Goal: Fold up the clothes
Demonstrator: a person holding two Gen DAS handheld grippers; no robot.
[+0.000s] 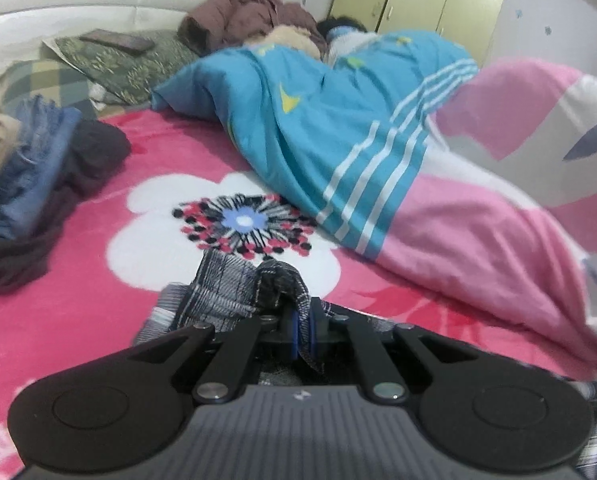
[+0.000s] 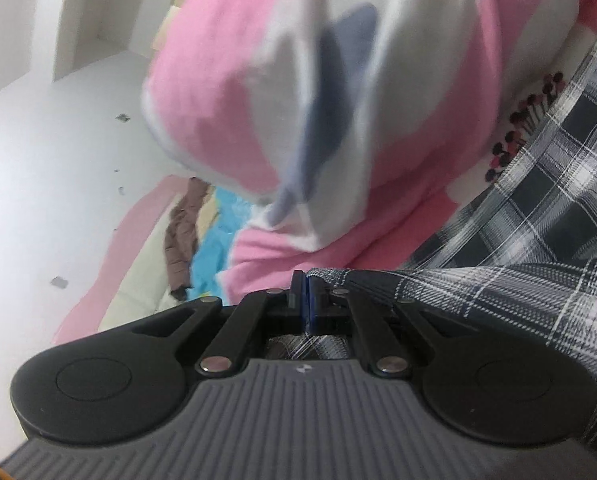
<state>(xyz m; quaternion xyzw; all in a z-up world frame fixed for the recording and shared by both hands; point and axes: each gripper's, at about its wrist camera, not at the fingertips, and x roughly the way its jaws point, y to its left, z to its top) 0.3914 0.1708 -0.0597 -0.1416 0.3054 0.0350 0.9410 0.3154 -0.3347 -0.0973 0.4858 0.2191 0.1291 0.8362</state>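
**Both grippers pinching the plaid garment over the bed**

Left wrist view: the left gripper (image 1: pixel 303 322) has its blue pads pressed together on a bunched edge of the dark blue-and-white plaid cloth garment (image 1: pixel 234 292), which rises in a crumpled peak just ahead of the jaws, above the bright pink fleece bedspread with a large white flower (image 1: pixel 158 216). A turquoise quilt with white stripes (image 1: pixel 330 128) and a pale pink-and-white duvet (image 1: pixel 498 208) lie beyond; a heap of dark and blue clothes (image 1: pixel 46 168) sits at the left.

Right wrist view: the right gripper (image 2: pixel 303 298) is clamped on another edge of the same plaid garment (image 2: pixel 538 272), which spreads away to the right.

To do this well, I judge both hands should keep the edge taut between them and carry it level, so the fold lands straight and free of the duvet.

The span of garment between the grips is cut off, so which part each holds cannot be told. The right view is blurred, and the duvet (image 2: pixel 298 100) fills most of it.
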